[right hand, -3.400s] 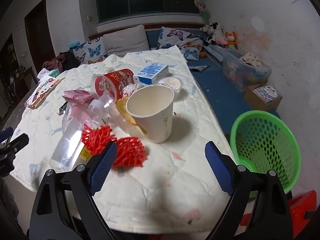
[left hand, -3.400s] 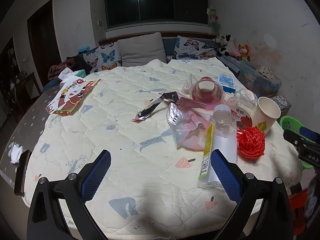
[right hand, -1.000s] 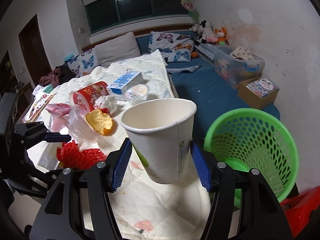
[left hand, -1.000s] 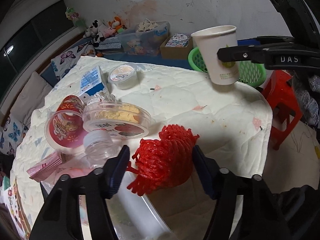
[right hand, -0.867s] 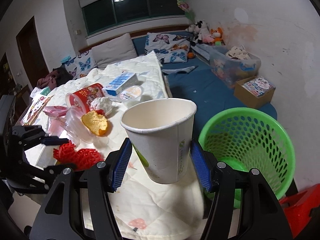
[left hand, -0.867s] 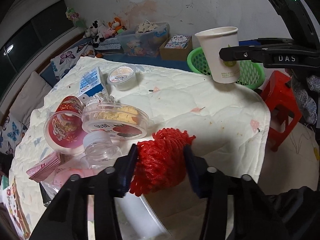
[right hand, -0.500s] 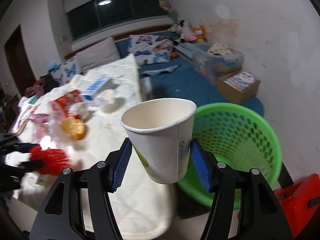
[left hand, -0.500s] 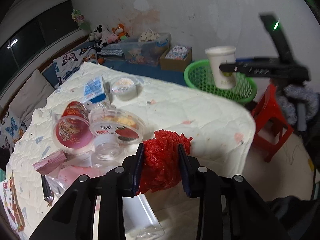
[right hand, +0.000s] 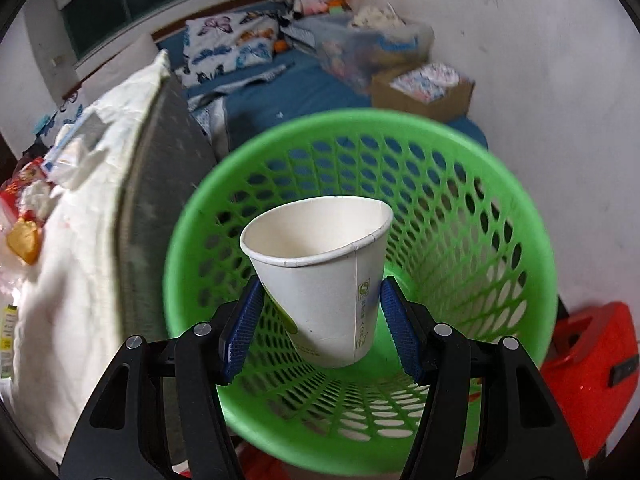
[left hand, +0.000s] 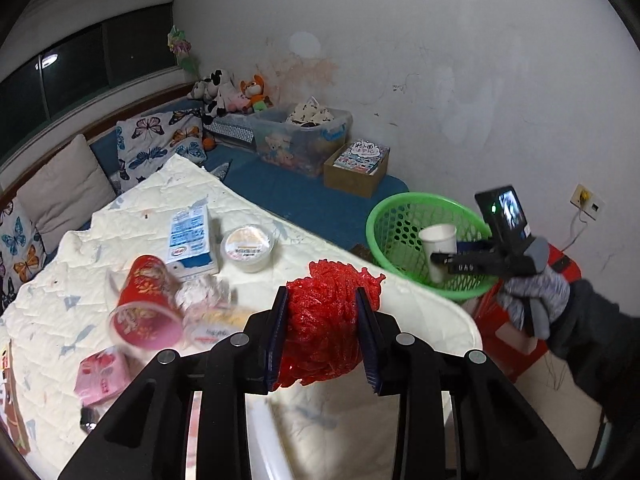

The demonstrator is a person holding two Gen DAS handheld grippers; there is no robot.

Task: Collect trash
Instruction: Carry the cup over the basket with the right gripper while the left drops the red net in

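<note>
The right hand-held gripper (right hand: pixel 322 328) is clamped on a white paper cup (right hand: pixel 324 276), its blue pads (right hand: pixel 242 326) pressing the cup's lower sides, and the cup tilts with its open mouth up and toward the camera. Directly beyond and below it is the green basket (right hand: pixel 472 216), so the cup hangs over the basket's opening, inside the ring of the rim; the mesh bottom under it shows nothing lying in it. To this gripper's right stands a red stool (right hand: pixel 592 352), touching or just beside the basket, I cannot tell which.

The left hand-held gripper (left hand: pixel 324 336) is closed tight on a wad of red netting (left hand: pixel 328 320), which bulges above and below the pads (left hand: pixel 278 340) and is held up off the counter (left hand: pixel 312 248). Ahead and to its right, seen from the left wrist, the basket (left hand: pixel 384 208) sits past the counter's edge with the cup (left hand: pixel 439 248) and the right hand-held gripper (left hand: pixel 440 258) in its mouth.

Ahead and to the left of the left hand-held gripper, trash lies on the quilted counter cover: a red noodle cup (left hand: pixel 144 308) on its side, a crumpled white wrapper (left hand: pixel 202 294) just beside it, a blue and white carton (left hand: pixel 190 240), a round lidded tub (left hand: pixel 248 248) next to the carton, and a pink packet (left hand: pixel 102 376) nearer in
</note>
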